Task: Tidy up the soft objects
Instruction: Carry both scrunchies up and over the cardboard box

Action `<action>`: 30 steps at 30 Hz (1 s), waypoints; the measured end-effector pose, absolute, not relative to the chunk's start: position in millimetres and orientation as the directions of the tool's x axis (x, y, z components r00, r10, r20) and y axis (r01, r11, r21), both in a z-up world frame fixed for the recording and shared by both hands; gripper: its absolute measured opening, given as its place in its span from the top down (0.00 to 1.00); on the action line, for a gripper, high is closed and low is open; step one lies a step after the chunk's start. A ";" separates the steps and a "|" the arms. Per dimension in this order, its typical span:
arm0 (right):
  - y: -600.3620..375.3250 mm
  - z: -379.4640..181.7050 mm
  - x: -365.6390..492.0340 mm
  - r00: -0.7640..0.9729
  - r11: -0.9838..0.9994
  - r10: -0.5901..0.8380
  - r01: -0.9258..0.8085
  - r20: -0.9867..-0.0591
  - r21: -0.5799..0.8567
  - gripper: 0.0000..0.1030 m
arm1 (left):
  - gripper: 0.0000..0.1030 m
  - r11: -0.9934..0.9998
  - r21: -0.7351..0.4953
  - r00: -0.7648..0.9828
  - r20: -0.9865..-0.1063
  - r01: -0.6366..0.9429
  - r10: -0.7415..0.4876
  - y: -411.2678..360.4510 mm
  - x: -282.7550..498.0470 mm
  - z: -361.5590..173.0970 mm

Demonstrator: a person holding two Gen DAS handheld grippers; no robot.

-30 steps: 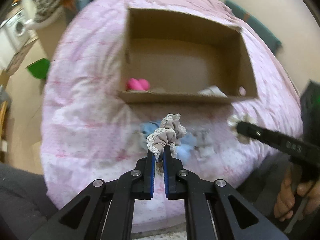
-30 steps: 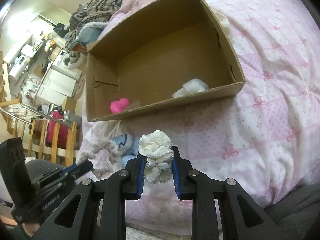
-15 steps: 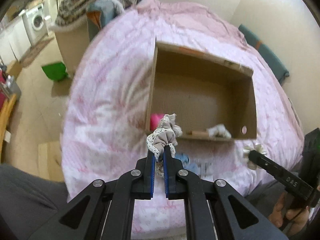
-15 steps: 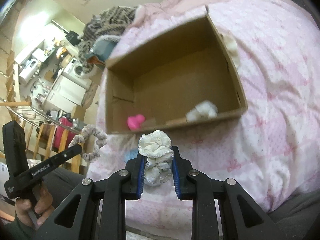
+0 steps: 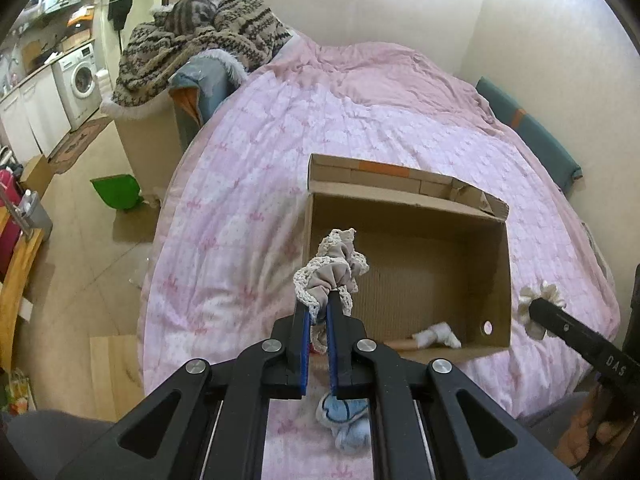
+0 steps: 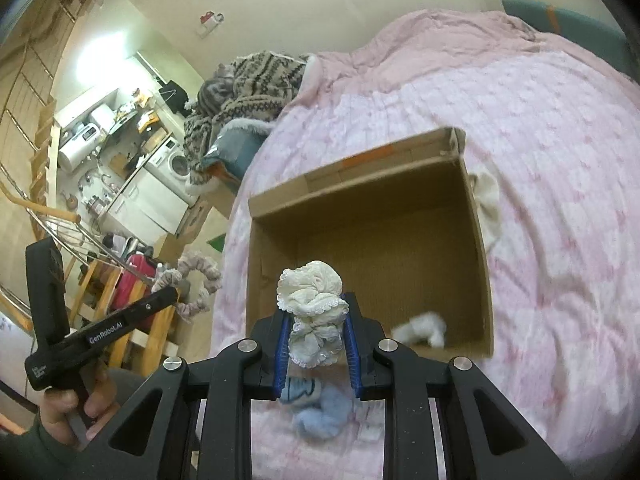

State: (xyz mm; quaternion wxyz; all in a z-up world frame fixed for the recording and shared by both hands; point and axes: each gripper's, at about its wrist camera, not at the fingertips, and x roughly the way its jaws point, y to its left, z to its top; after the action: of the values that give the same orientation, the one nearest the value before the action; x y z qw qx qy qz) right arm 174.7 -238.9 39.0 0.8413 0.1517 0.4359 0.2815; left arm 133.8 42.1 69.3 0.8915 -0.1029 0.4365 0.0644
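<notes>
Gripping a limp beige scrunchie (image 5: 334, 276) by its gathered fabric, the left gripper (image 5: 319, 312) is pinching shut above the cardboard box (image 5: 496, 264); the right gripper (image 6: 316, 328) is squeezing a fluffy white scrunchie (image 6: 312, 304) there too.

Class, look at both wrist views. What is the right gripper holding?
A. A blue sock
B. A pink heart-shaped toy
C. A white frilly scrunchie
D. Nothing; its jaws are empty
C: in the right wrist view the right gripper has its blue pads pressed on a white frilly scrunchie, held above the near edge of the cardboard box.
</notes>
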 end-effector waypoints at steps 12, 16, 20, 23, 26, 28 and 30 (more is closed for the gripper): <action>-234.8 0.3 210.3 0.443 0.816 0.577 -0.270 -0.686 0.512 0.75 | 0.93 0.991 0.001 0.652 -0.753 -0.131 0.087 21.6 172.9 41.4; -237.3 -20.2 213.6 0.423 0.822 0.568 -0.249 -0.706 0.511 0.75 | 0.93 0.996 0.029 0.673 -0.736 -0.088 0.081 12.2 183.0 26.0; -237.5 -35.8 215.8 0.395 0.831 0.555 -0.232 -0.732 0.505 0.75 | 0.93 0.999 -0.010 0.666 -0.746 -0.042 0.020 9.1 196.9 -0.2; -234.9 -39.4 216.5 0.388 0.839 0.544 -0.237 -0.744 0.490 0.75 | 0.93 0.994 -0.076 0.623 -0.782 -0.073 -0.014 17.5 205.7 -18.1; -232.8 -43.0 217.4 0.385 0.844 0.536 -0.238 -0.751 0.481 0.75 | 0.93 0.996 -0.047 0.606 -0.795 -0.082 0.012 18.4 209.2 -27.9; -231.2 -47.2 218.3 0.379 0.848 0.531 -0.233 -0.758 0.477 0.75 | 0.93 0.996 -0.038 0.605 -0.796 -0.086 0.022 18.2 210.3 -31.4; -227.9 -51.1 220.0 0.375 0.855 0.519 -0.233 -0.768 0.464 0.75 | 0.93 0.996 -0.033 0.604 -0.796 -0.085 0.025 17.7 208.3 -33.4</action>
State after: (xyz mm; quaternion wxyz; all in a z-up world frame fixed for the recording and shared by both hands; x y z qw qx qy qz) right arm 220.0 -227.9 -51.1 0.8172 0.1403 0.5094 0.2302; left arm 208.3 17.7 -33.4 0.8950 -0.0336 0.4437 0.0308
